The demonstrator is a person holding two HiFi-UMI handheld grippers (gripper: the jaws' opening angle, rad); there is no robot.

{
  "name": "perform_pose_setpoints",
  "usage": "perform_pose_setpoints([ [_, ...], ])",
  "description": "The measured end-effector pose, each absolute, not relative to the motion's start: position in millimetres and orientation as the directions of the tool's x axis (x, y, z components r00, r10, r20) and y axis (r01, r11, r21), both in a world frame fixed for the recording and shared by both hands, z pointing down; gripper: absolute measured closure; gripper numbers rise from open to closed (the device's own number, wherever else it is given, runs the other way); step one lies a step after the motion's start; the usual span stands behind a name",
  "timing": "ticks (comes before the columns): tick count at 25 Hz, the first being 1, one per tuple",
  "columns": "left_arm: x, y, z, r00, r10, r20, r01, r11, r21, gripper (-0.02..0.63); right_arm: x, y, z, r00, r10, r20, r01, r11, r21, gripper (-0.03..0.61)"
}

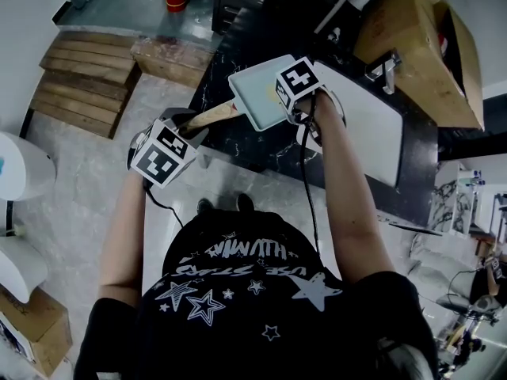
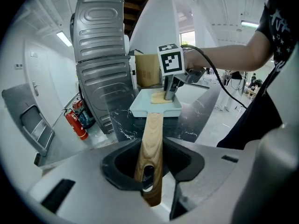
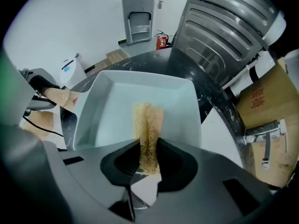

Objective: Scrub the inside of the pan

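A pale blue square pan [image 1: 257,95] [image 3: 135,101] with a wooden handle [image 2: 151,146] is held over the black marbled counter [image 1: 238,141]. My left gripper [image 2: 150,183] is shut on the wooden handle [image 1: 212,116], at its near end. My right gripper [image 3: 147,160] is shut on a folded yellow sponge [image 3: 147,125], whose tip rests on the pan's inner floor. In the left gripper view the sponge [image 2: 159,97] lies inside the pan [image 2: 156,107] under the right gripper. In the head view the right gripper's marker cube [image 1: 299,84] covers the pan's right edge.
A white board [image 1: 368,125] lies on the counter right of the pan. Cardboard boxes [image 1: 412,38] stand at the back right. A ribbed metal appliance [image 2: 100,55] rises behind the counter. A red fire extinguisher [image 2: 74,123] and wooden pallets [image 1: 83,77] are on the floor to the left.
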State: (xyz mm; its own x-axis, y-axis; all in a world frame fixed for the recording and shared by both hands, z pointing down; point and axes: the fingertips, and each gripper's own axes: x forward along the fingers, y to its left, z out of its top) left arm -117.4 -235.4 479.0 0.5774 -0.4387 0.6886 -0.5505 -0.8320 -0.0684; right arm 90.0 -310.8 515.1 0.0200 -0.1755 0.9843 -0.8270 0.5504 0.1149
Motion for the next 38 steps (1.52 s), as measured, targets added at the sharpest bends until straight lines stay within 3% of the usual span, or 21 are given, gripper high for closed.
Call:
perform_pose_setpoints([
  [13,-118,-235,479,0.569,-0.448,0.689,-0.557,-0.827,-0.077,0.472,14,-270,518,-0.165,-0.104,0.981,-0.803,0.591,-0.072,0.486],
  [24,-118,-235,478,0.579,-0.451,0.679,-0.553,-0.829,-0.079,0.472,11,-270,516,-0.200,-0.129,0.971,-0.835,0.541,-0.100,0.485],
  [34,-117,-234,477,0.618,-0.455,0.641,-0.548,-0.834,-0.063,0.471,12,-274,507,-0.234,-0.251,0.939,-0.864,0.496,-0.083,0.491],
  [38,-111,-234,463,0.695,-0.452,0.560,-0.552,-0.834,0.012,0.421,20,-280,492,-0.233,-0.347,0.908,-0.883,0.466,-0.049,0.491],
])
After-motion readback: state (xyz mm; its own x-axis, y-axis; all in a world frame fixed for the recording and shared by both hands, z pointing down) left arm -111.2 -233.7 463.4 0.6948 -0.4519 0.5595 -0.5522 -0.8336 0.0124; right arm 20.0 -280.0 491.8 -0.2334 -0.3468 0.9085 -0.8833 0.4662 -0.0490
